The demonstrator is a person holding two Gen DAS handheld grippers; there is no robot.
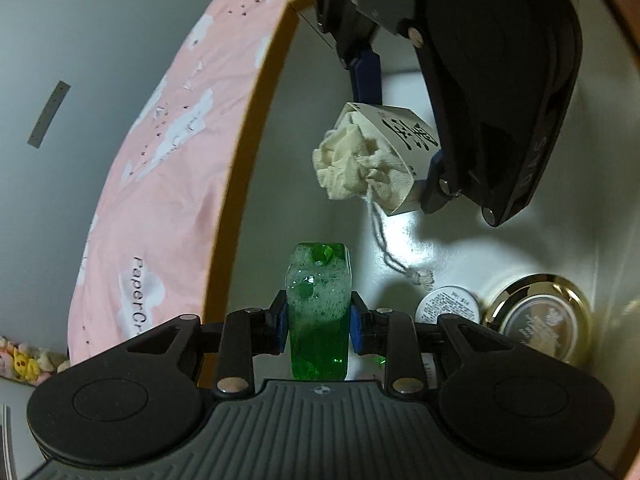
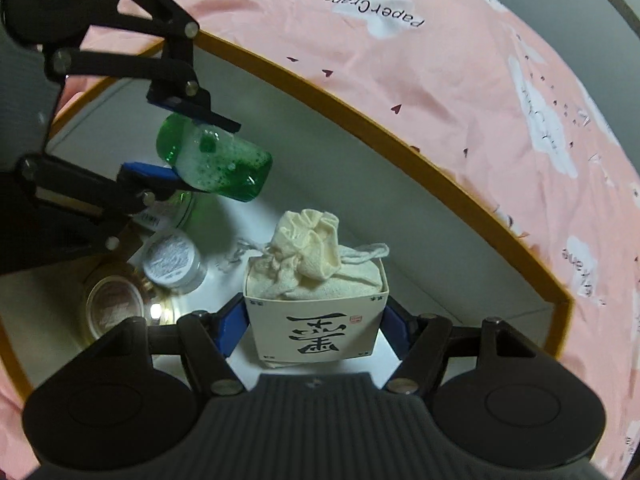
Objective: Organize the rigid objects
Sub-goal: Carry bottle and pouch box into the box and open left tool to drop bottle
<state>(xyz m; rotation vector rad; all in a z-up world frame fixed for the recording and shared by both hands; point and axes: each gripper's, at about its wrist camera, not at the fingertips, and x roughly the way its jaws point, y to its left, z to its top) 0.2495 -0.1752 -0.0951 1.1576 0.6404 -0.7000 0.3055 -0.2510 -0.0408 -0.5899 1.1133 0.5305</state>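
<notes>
My left gripper (image 1: 319, 318) is shut on a small green bottle (image 1: 319, 308) with foamy liquid, held above the white floor of an orange-rimmed box (image 1: 256, 128). In the right wrist view the same bottle (image 2: 216, 160) hangs tilted at upper left between the left gripper's blue pads. My right gripper (image 2: 314, 330) is shut on a cream paper box (image 2: 316, 328) with black calligraphy and a drawstring cloth bag (image 2: 308, 256) in it. From the left wrist view that box (image 1: 400, 152) hangs above the box floor at upper right, its string dangling.
On the box floor lie a small white-lidded jar (image 2: 174, 260) and a round gold-rimmed tin (image 2: 116, 300); in the left wrist view the jar (image 1: 448, 304) and tin (image 1: 540, 320) sit at lower right. A pink bedsheet (image 2: 440, 80) surrounds the orange-rimmed box (image 2: 360, 108).
</notes>
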